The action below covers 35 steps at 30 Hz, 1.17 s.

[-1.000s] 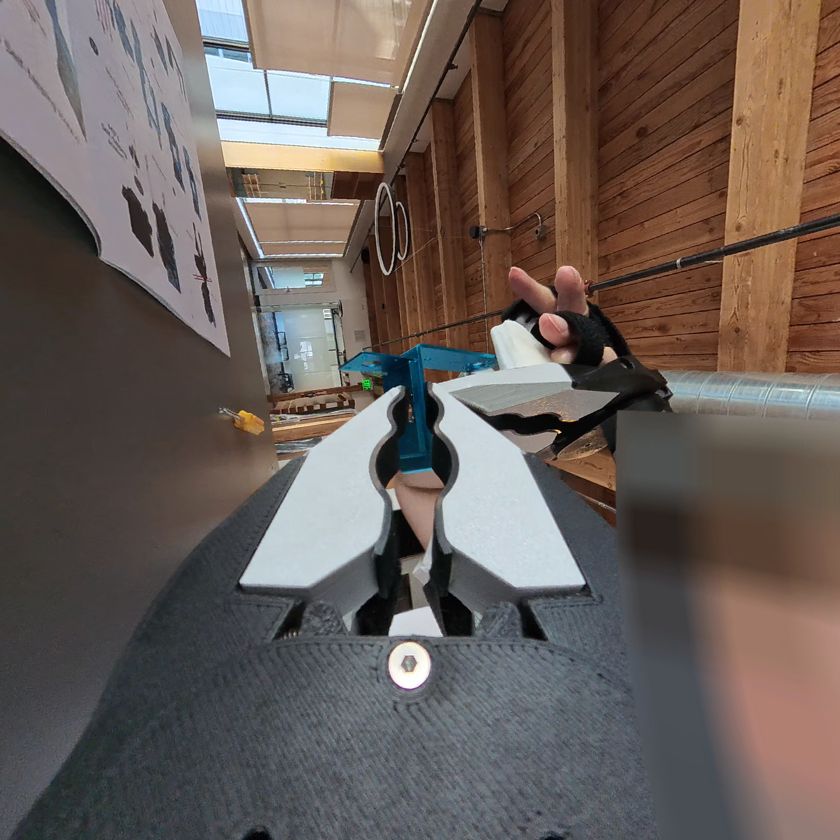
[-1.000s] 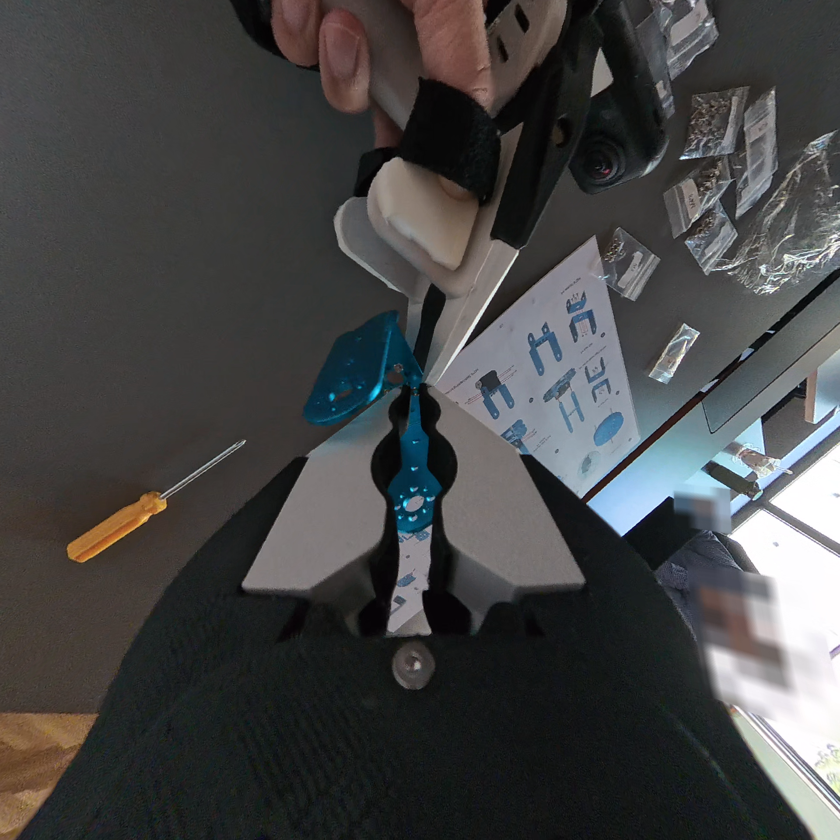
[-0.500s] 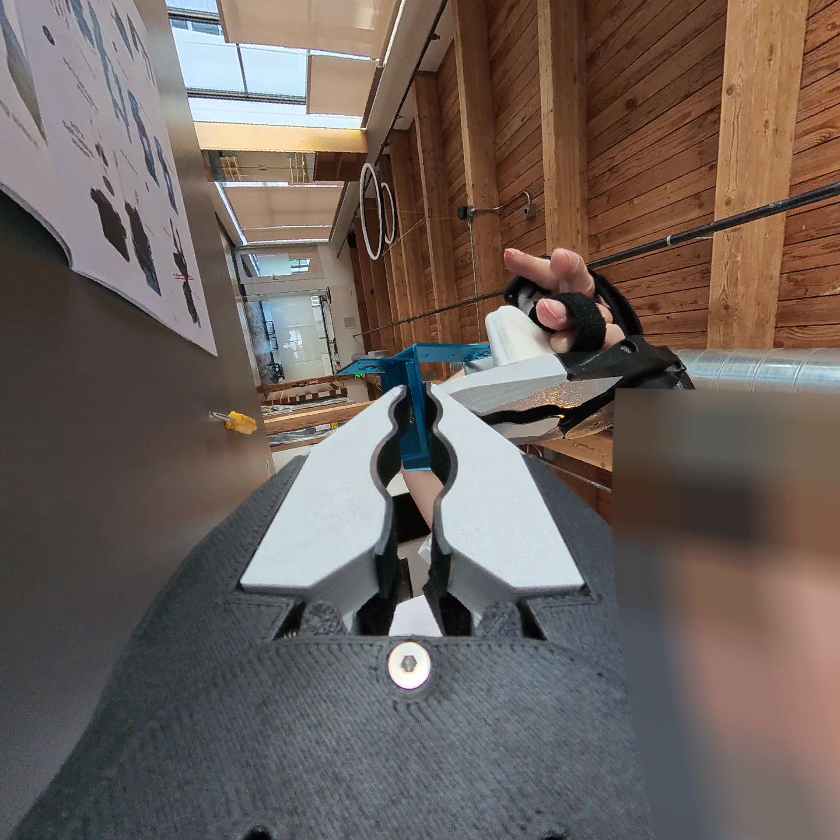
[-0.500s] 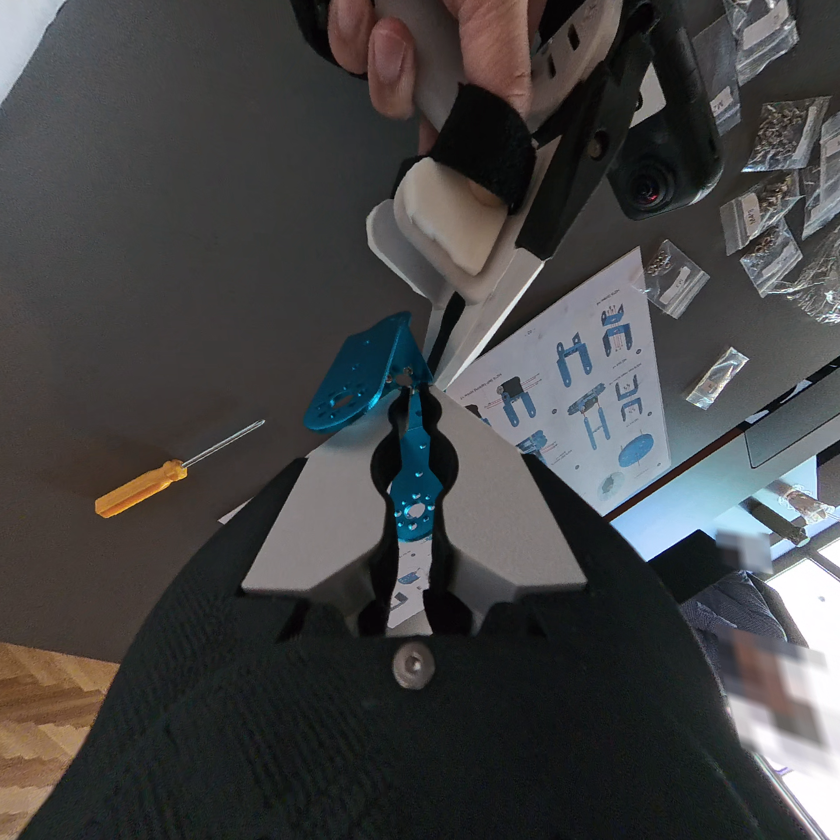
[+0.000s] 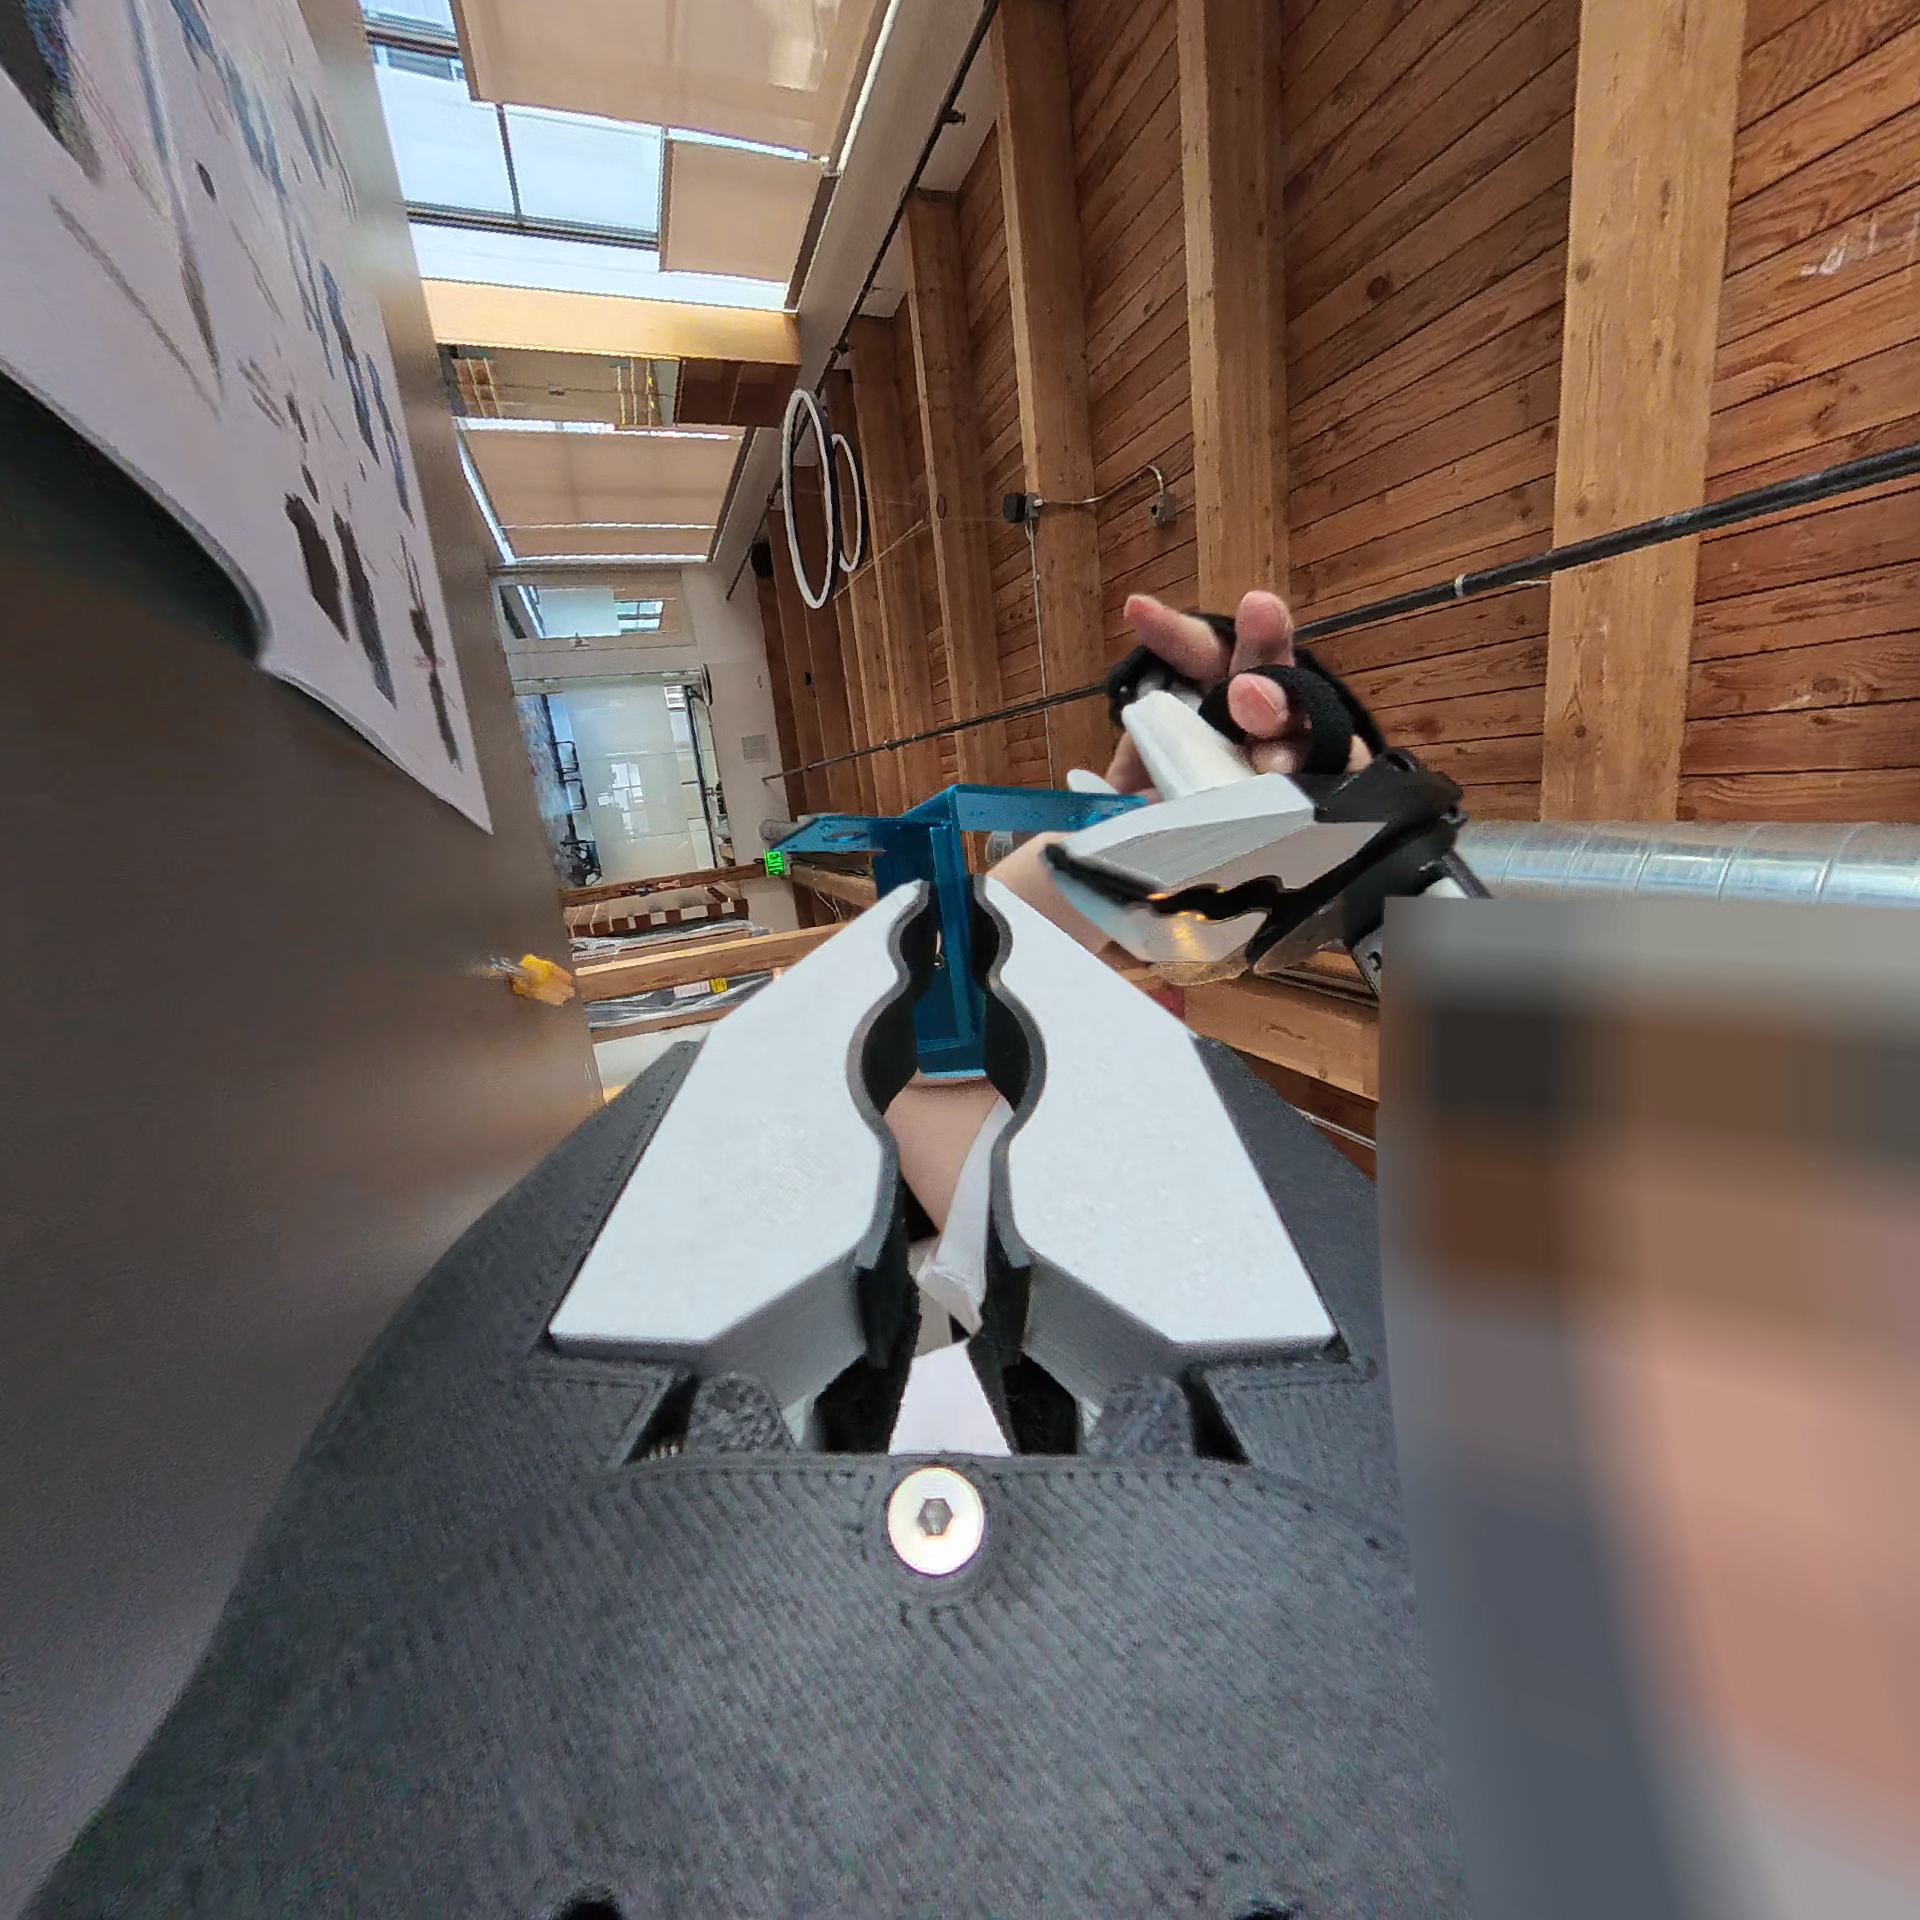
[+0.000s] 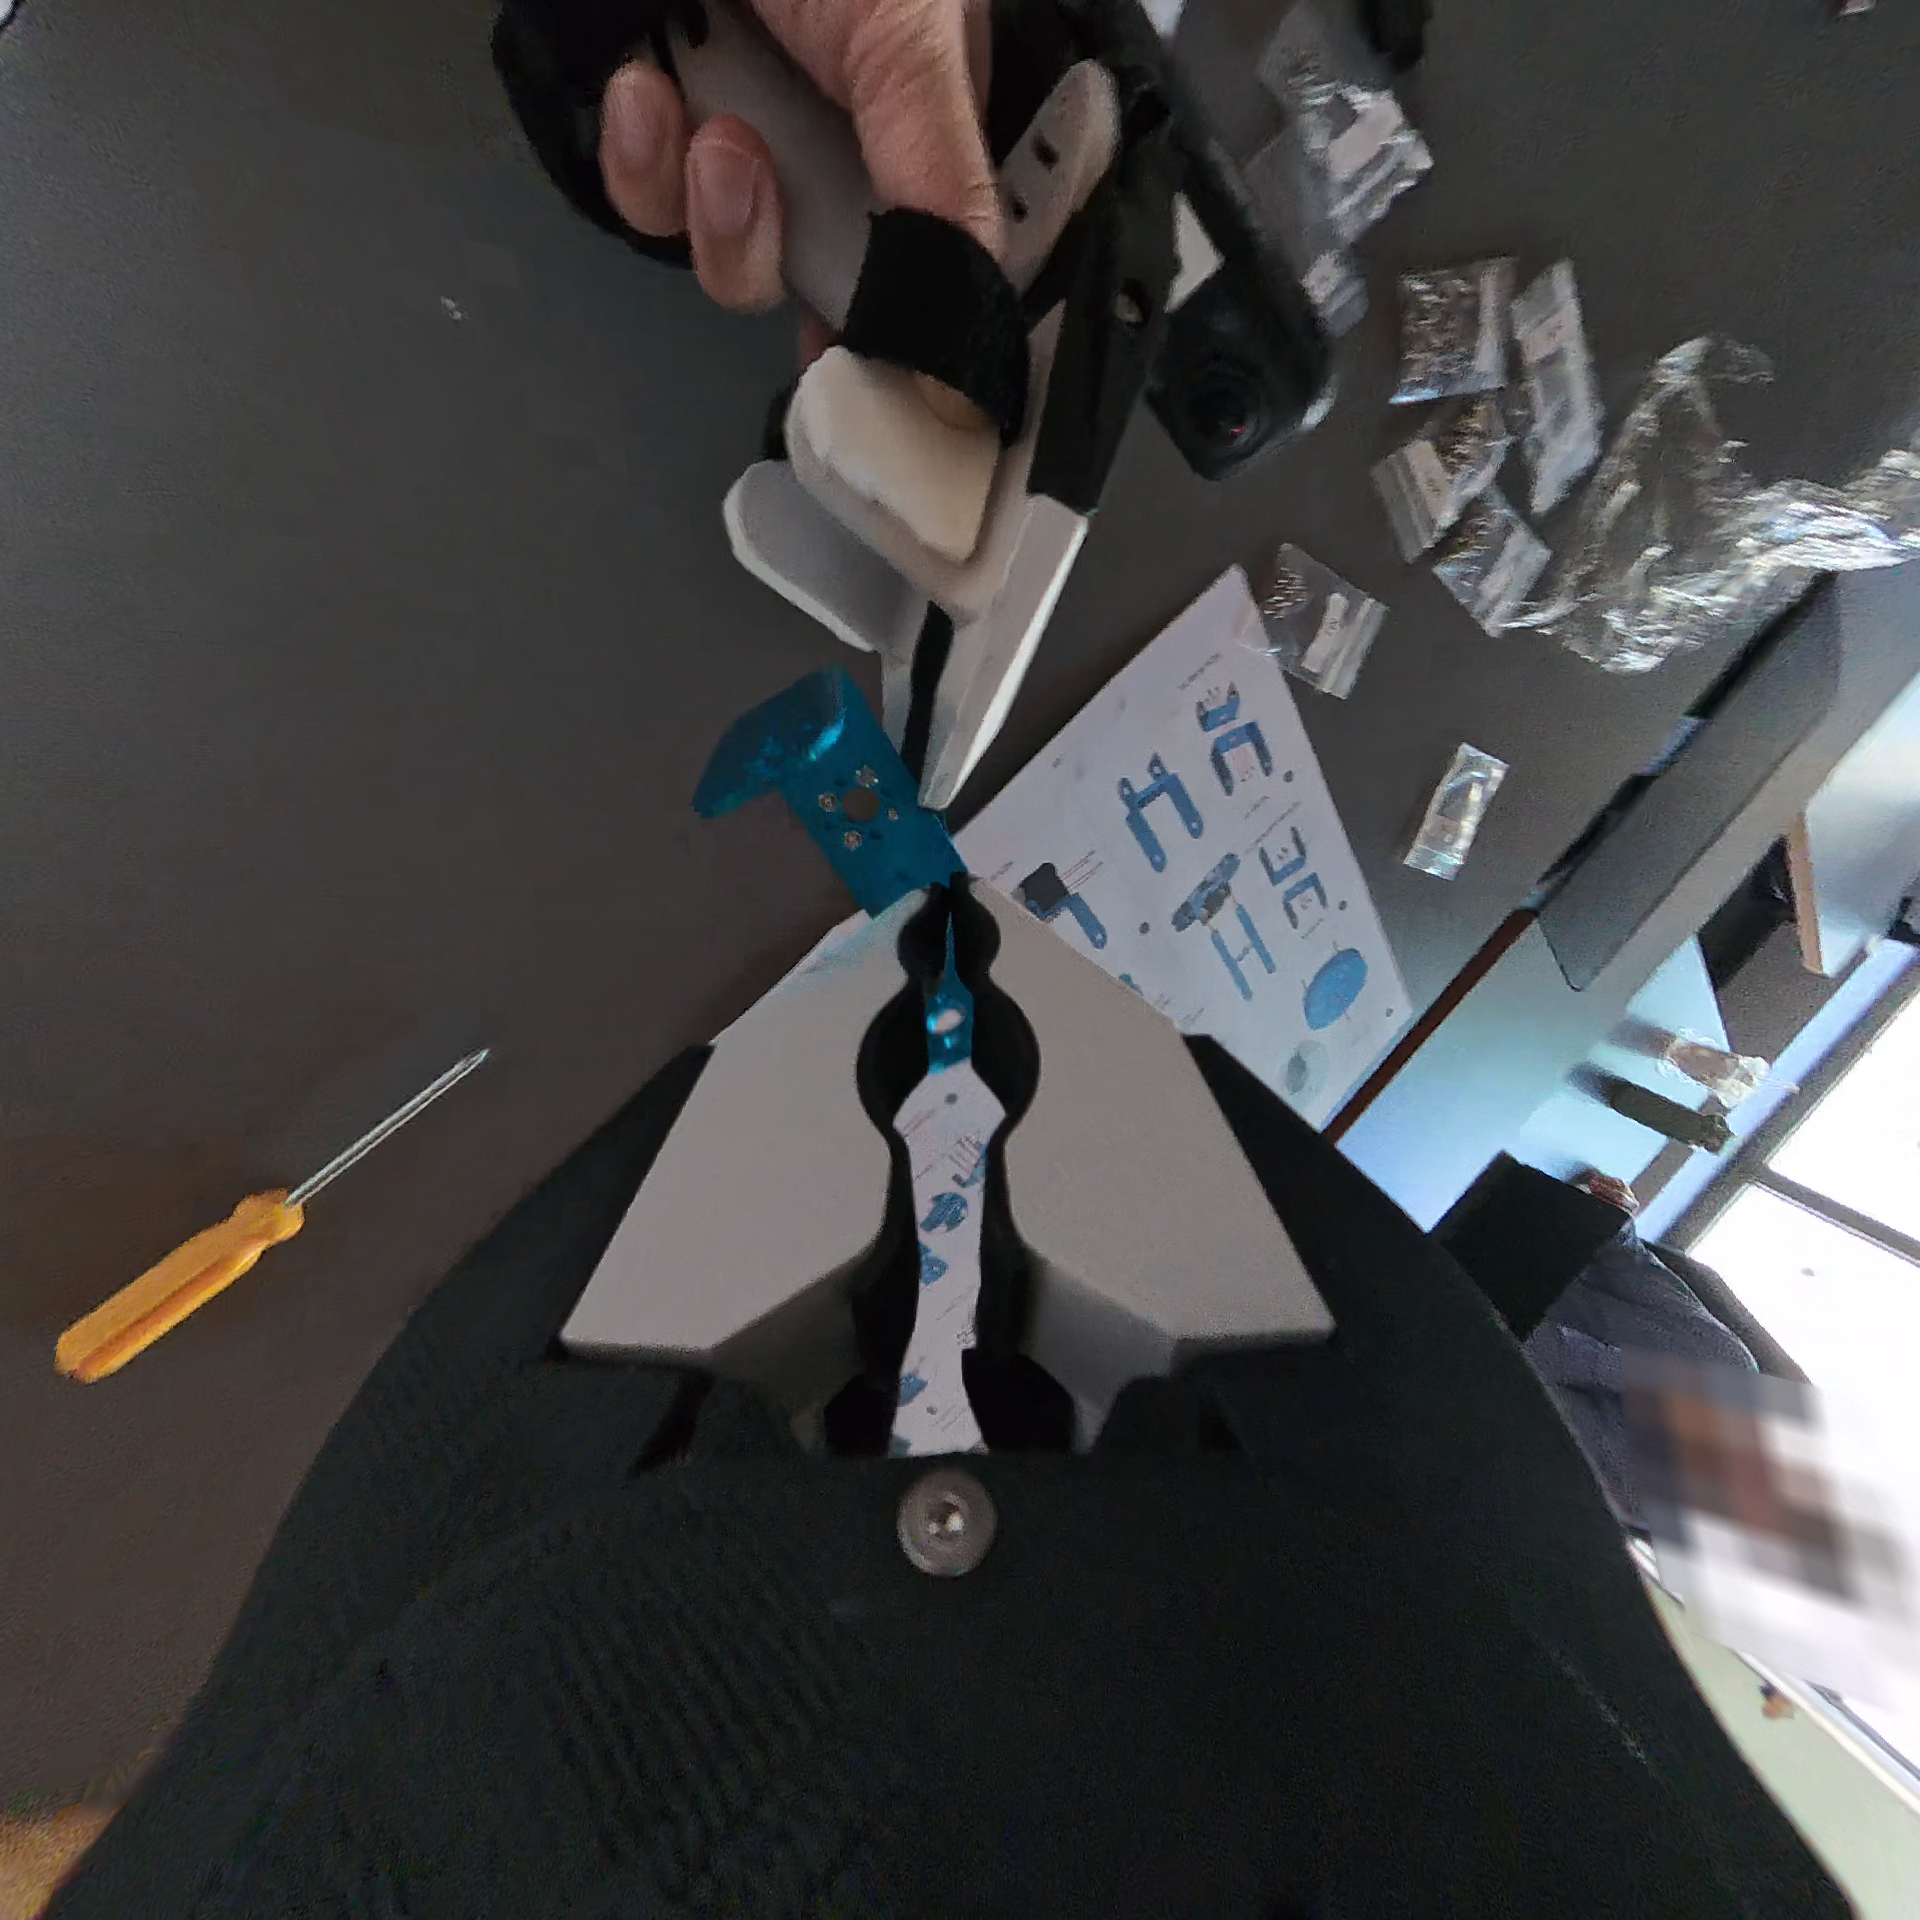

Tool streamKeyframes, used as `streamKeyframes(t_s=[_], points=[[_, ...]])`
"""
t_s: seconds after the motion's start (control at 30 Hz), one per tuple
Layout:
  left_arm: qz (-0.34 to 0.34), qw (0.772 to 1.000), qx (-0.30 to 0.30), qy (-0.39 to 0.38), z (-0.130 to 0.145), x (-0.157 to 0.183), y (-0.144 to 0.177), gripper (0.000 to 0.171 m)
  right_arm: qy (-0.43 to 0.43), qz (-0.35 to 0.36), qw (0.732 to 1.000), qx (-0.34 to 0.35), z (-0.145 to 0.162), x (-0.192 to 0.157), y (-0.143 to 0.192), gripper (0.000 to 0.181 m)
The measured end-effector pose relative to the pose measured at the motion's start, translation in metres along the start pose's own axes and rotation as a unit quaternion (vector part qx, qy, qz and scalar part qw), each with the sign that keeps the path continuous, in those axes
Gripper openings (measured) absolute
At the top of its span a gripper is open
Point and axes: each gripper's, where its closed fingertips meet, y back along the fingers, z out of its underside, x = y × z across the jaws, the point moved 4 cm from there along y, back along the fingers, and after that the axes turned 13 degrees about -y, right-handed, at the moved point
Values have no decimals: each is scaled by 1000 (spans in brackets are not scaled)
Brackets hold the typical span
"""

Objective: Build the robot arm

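Blue metal bracket [image 6: 831,810] sits between the two grippers, above the dark table [image 6: 312,520]. Right gripper [image 6: 951,904]: jaws closed to a narrow slit, pinching one thin flange of the bracket edge-on at the tips. Left gripper [image 5: 951,904]: jaws nearly closed, gripping a vertical flange of the same bracket [image 5: 945,935] between the upper notches.

The right wrist view alone shows the tabletop. It shows the perforated face of the bracket, with small holes around a larger one, and the far end of the bracket bent over. It shows the left gripper from outside, with a hand [image 6: 790,156] strapped to its handle and a camera [image 6: 1236,405] mounted beside it. The tips of that gripper meet the bracket from above.

The left wrist view alone shows the room: a timber wall [image 5: 1455,364], a ribbed silver duct [image 5: 1662,857] and the right gripper from the side, held in a hand [image 5: 1236,665].

On the table lie an orange-handled screwdriver [image 6: 208,1257], well apart to the left, a printed sheet with blue part drawings [image 6: 1195,862] directly beneath the grippers, and clear plastic bags of small hardware [image 6: 1496,416] beyond it. The grippers' bodies hide the near part of the sheet.
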Motion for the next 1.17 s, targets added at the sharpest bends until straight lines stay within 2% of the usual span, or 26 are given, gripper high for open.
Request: streamKeyframes(t_s=[0.1,0.2,0.3,0.43,0.5,0.63,0.87,1.0,1.17], points=[[1,999,5,-49,-20,-2,12,4,-73,63,991,88,-3,11,12,0],[5,993,22,-113,-36,-2,14,4,-168,97,965,177,0,3,25,4],[75,991,28,-105,-47,16,-2,4,-234,111,944,205,9,-16,32,4],[94,988,-23,-120,-46,21,-26,4,-288,113,931,192,21,-41,32,4],[67,990,-49,-111,-39,9,-29,5,-303,111,930,178,25,-52,28,4],[80,994,-37,-71,-38,3,-24,4,-327,98,923,179,22,-61,17,4],[76,990,-33,-112,-39,12,-22,5,-320,72,924,196,2,-64,12,5],[97,984,-24,-147,-42,47,-11,5,-309,55,925,216,-6,-71,18,7],[54,965,23,-255,-23,111,36,4,-302,29,918,254,-8,-74,21,13]])
